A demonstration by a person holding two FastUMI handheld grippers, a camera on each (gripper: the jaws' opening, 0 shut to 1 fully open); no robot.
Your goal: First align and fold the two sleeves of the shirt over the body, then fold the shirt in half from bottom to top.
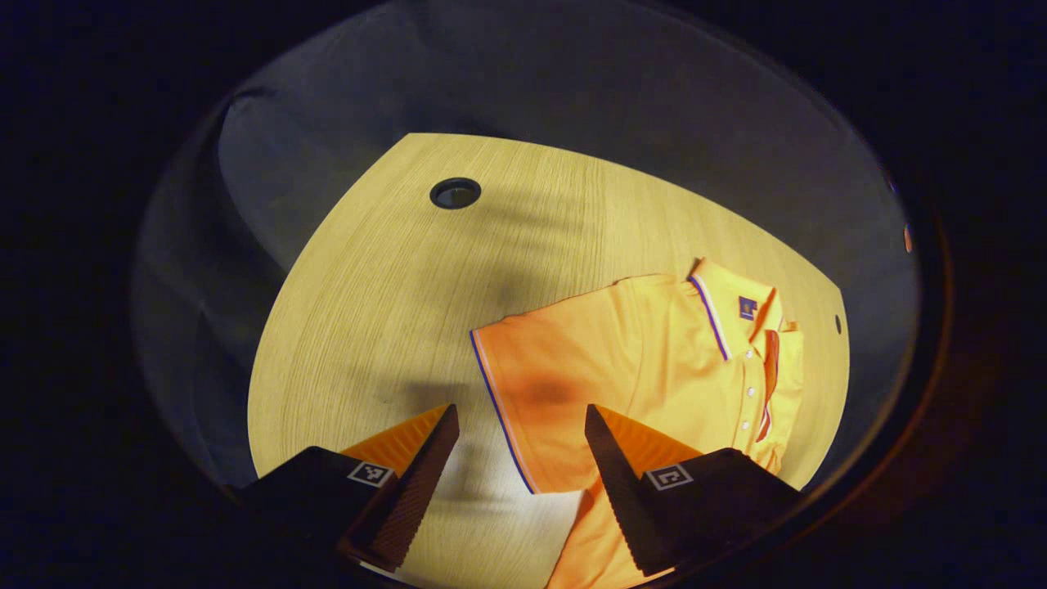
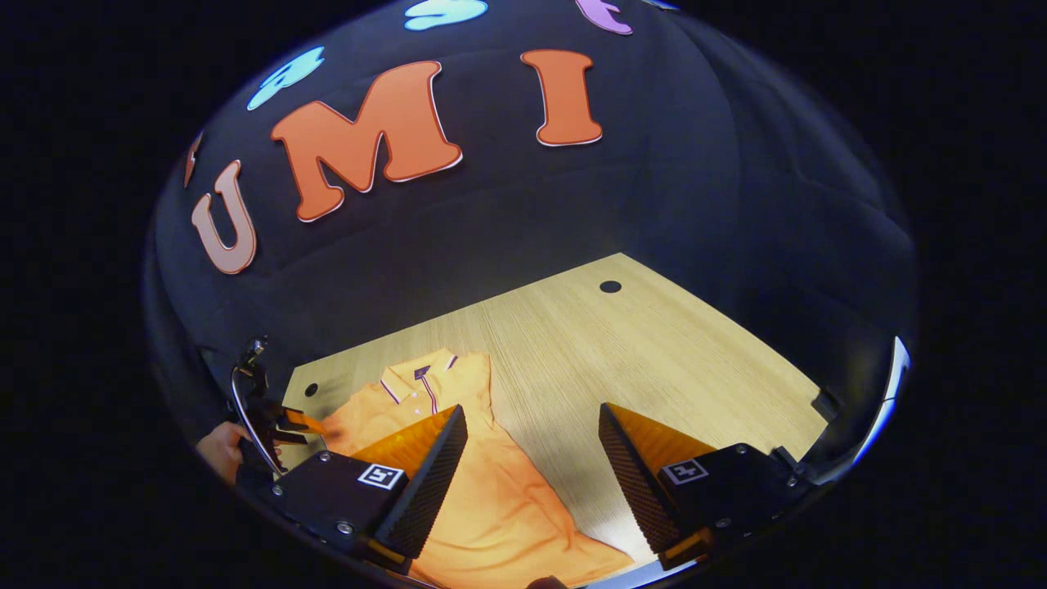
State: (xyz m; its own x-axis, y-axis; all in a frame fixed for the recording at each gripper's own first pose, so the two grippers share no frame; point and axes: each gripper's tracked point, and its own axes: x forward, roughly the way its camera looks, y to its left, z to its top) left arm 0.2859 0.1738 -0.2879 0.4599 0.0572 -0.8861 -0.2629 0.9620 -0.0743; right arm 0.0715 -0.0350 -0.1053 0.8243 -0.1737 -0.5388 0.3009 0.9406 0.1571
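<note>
An orange polo shirt (image 1: 654, 360) lies flat on the wooden table (image 1: 393, 286), collar (image 1: 720, 307) toward the far right. One short sleeve (image 1: 523, 393) spreads out to the left, its striped hem just beyond my left gripper (image 1: 521, 419), which hangs open above it. The other sleeve (image 1: 773, 368) lies folded over the body beside the button placket. In the right gripper view the shirt (image 2: 491, 499) runs from the collar (image 2: 417, 372) down under my right gripper (image 2: 532, 419), open above the shirt's edge. At far left a hand (image 2: 217, 450) holds the left gripper (image 2: 278, 421).
A round cable hole (image 1: 455, 193) sits in the table's far part, a smaller one (image 1: 838, 324) near the collar. Bare wood (image 2: 654, 360) stretches right of the shirt, with a hole (image 2: 610, 286) at the back. Black cloth wall (image 2: 491, 221) surrounds the table.
</note>
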